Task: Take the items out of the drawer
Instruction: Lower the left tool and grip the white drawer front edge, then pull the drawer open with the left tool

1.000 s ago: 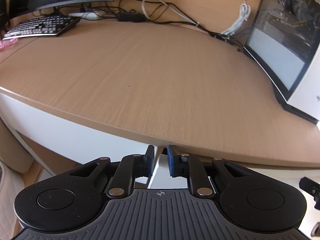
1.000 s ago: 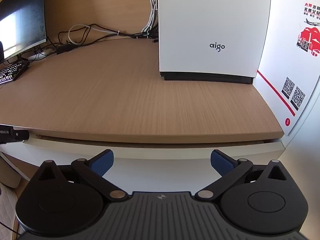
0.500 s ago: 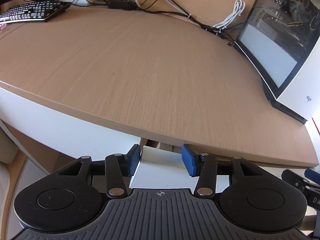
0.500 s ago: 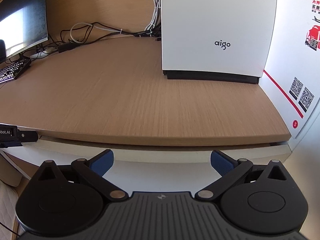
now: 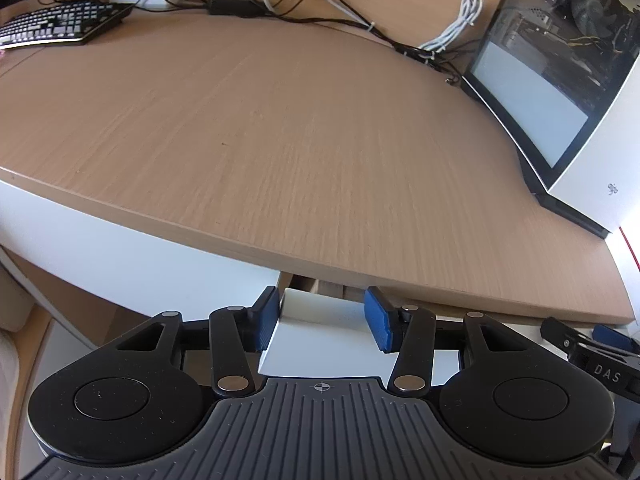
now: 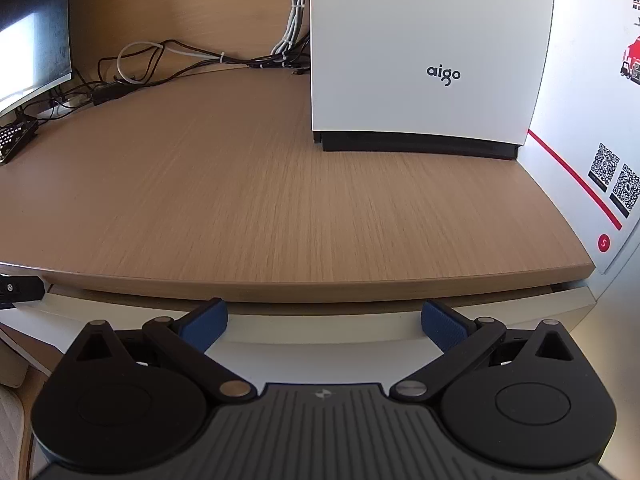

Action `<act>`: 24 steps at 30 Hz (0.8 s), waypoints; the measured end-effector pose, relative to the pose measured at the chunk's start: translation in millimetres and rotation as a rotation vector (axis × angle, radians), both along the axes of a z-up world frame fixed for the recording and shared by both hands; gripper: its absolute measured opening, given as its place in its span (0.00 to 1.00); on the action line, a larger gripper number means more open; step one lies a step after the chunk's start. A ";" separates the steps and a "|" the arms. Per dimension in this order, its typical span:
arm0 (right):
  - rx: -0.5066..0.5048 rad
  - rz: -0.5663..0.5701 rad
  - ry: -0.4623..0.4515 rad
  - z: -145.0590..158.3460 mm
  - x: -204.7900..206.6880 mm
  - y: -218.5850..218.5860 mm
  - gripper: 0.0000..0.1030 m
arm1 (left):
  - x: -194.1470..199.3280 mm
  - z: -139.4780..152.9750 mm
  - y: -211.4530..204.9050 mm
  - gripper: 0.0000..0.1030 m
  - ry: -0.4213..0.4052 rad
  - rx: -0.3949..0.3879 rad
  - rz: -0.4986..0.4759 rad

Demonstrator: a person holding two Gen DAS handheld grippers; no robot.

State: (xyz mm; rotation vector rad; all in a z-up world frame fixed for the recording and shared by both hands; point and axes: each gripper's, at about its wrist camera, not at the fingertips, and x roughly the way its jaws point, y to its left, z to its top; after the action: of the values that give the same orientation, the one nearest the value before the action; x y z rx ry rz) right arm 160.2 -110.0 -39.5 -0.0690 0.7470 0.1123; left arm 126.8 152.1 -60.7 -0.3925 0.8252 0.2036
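The white drawer front sat just under the near edge of the pale wooden worktop, slightly pulled out. The left tool straddled its lip, spread apart; the right tool gaped wide, facing it.

Probably an office: wooden desk, keyboard, monitor, computer tower.

left claw opened wider, white drawer pulled farther out
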 end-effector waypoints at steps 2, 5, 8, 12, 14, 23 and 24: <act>-0.006 0.002 0.003 -0.2 0.8 0.4 1.00 | -0.3 -0.3 -0.8 0.50 0.000 -0.001 -0.001; -0.006 0.000 0.016 0.3 2.3 0.4 1.00 | -1.8 -0.2 -1.8 0.50 0.003 -0.004 0.001; -0.007 -0.007 0.021 0.6 1.0 0.7 1.00 | -4.9 0.2 -3.3 0.50 0.005 -0.004 -0.002; -0.010 -0.005 0.028 0.8 0.1 0.5 1.00 | -6.3 0.7 -1.4 0.48 0.007 -0.012 -0.003; -0.011 -0.006 0.029 0.6 -0.8 0.8 1.00 | -6.7 1.6 -0.7 0.42 0.001 -0.003 0.009; -0.011 -0.005 0.035 1.2 -1.8 1.8 1.00 | 2.3 4.1 -4.0 0.42 0.015 0.035 0.008; -0.011 -0.004 0.039 1.7 -1.1 1.9 1.00 | 2.1 4.1 -4.4 0.43 0.016 0.038 0.004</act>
State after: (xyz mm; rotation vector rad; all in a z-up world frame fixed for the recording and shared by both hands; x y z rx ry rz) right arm 159.2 -108.1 -37.8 -0.0757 0.7866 0.1058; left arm 128.9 147.7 -56.6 -0.3576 0.8349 0.2254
